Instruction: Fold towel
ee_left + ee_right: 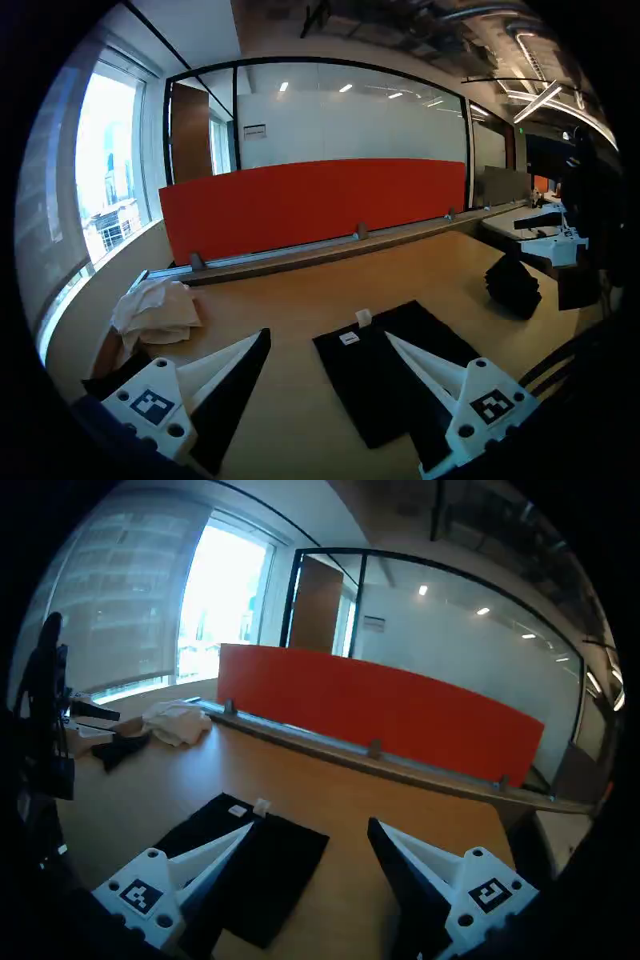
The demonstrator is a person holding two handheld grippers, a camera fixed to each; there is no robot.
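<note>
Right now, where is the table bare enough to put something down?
Bare wood runs between the black towel and the orange divider, and between the towel and the white cloth. The window corner by that cloth is crowded.

No legible text on towel tag (349, 338) or wall sign (254, 131)

bare table (320, 288) btwn flat black towel (376, 376) & red divider (312, 204) = open lane. in left gripper view, white cloth heap (156, 312) blocks the left corner, dark folded pile (512, 284) sits at right, both well apart from towel. divider walls off the back edge.
</note>
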